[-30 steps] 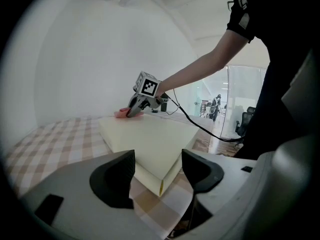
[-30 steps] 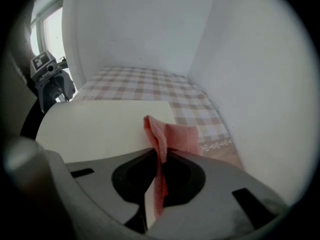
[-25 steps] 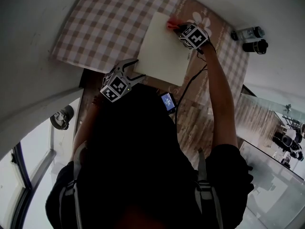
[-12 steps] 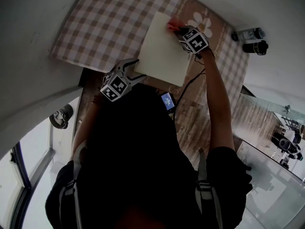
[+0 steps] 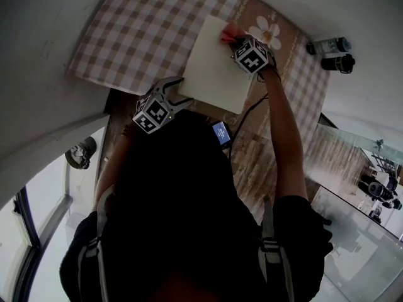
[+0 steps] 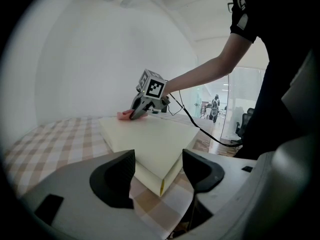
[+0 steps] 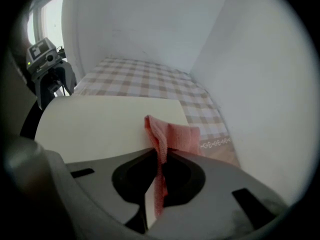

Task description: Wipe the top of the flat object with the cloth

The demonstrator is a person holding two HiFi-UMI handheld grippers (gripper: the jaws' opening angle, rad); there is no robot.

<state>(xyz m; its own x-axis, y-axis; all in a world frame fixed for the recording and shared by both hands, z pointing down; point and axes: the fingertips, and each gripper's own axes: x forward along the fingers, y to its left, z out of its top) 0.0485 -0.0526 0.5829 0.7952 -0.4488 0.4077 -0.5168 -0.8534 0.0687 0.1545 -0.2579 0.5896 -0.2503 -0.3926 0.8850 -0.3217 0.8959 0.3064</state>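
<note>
Right gripper (image 7: 159, 159): clamps tight on the pink cloth (image 7: 172, 134), presses it against the far corner of the cream flat object (image 5: 214, 68). Lies flat, that one, on the checked tablecloth (image 5: 145, 30). Left gripper (image 6: 158, 159): hovers just beside the near corner, jaws spread wide, grips nothing.

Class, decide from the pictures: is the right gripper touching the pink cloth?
Touching. The right gripper view shows the right gripper with its jaws closed on the pink cloth, a fold of it pinched between them.
</note>
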